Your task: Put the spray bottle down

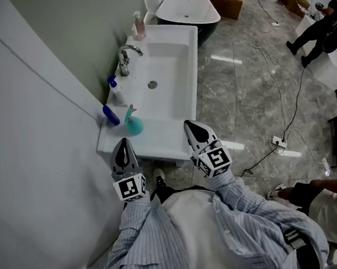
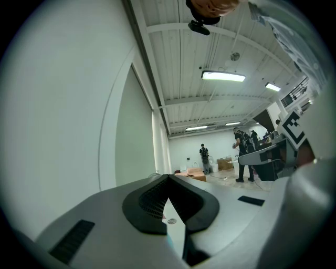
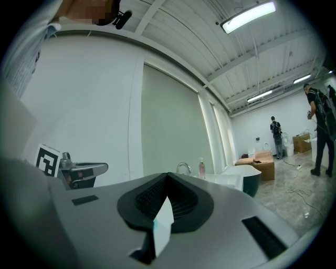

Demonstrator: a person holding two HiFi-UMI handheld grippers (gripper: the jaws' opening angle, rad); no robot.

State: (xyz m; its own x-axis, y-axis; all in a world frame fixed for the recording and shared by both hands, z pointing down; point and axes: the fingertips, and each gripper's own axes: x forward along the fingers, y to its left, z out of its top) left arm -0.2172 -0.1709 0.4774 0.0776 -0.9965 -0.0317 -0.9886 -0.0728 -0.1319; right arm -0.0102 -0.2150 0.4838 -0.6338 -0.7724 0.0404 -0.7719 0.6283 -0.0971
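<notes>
The person's striped shirt (image 1: 245, 212) is filling the lower part of the head view, on the near side of the sink (image 1: 173, 92). The left gripper (image 1: 123, 142) is pointing toward the sink's near left corner, and in the head view its tips are overlapping the sink's near edge. Its jaws are resting together, tip against tip, and are gripping nothing. The right gripper (image 1: 190, 125) is pointing toward the sink's near right corner. Its jaws are likewise meeting at the tips and are gripping nothing. Both grippers are lying level.

The spray bottle (image 1: 133, 123), teal with a pink trigger, is standing upright on the sink's near left deck. It is sitting just beyond the left gripper's tips and apart from both grippers.

A dark blue bottle (image 1: 110, 115) is sitting at the sink's left edge, just beside the spray bottle. A white bottle (image 1: 116, 92) with a blue cap is standing farther along the same edge, between the dark blue bottle and the faucet (image 1: 128, 57). A pink bottle (image 1: 139, 25) is standing at the sink's far left corner. A bathtub (image 1: 188, 9) is sitting beyond the sink's far end. A black cable (image 1: 290, 120) is trailing over the floor to the right of the sink.
</notes>
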